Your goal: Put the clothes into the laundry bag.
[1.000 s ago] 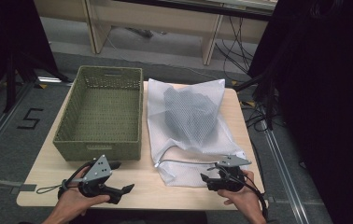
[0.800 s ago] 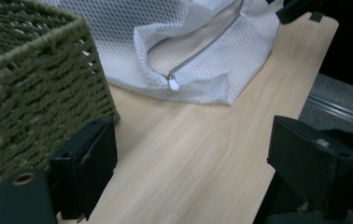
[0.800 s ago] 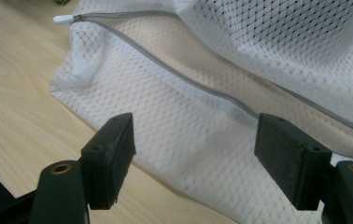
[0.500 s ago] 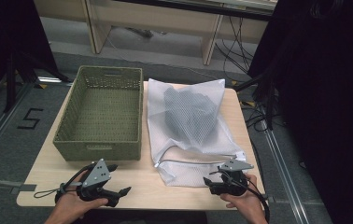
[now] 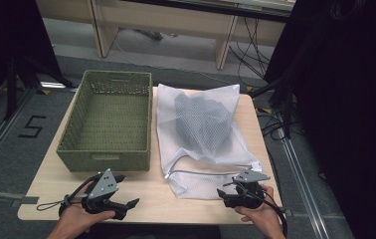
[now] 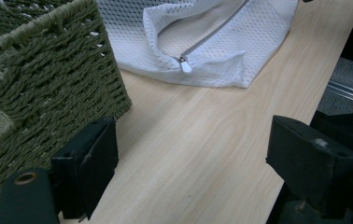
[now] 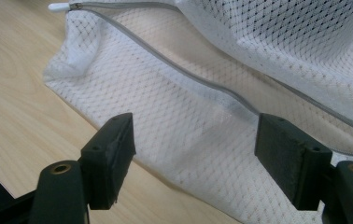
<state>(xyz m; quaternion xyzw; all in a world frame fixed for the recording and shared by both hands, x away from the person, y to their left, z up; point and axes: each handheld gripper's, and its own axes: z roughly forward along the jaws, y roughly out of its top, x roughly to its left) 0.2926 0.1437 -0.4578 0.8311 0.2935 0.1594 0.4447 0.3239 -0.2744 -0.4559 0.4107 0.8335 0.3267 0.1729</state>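
Tabletop [image 5: 47, 191] of pale wood carries your green woven basket [image 5: 107, 119] and white mesh zip bag [image 5: 203, 134]; left tool [image 5: 126, 205] and right tool [image 5: 226, 191] gape empty above grey floor [image 5: 7, 134].

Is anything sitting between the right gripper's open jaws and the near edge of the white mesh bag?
Nothing visible. The right gripper is open, and the mesh laundry bag lies directly ahead of its jaws on the bare wooden table. The bag's zipper runs across just beyond, unobstructed.
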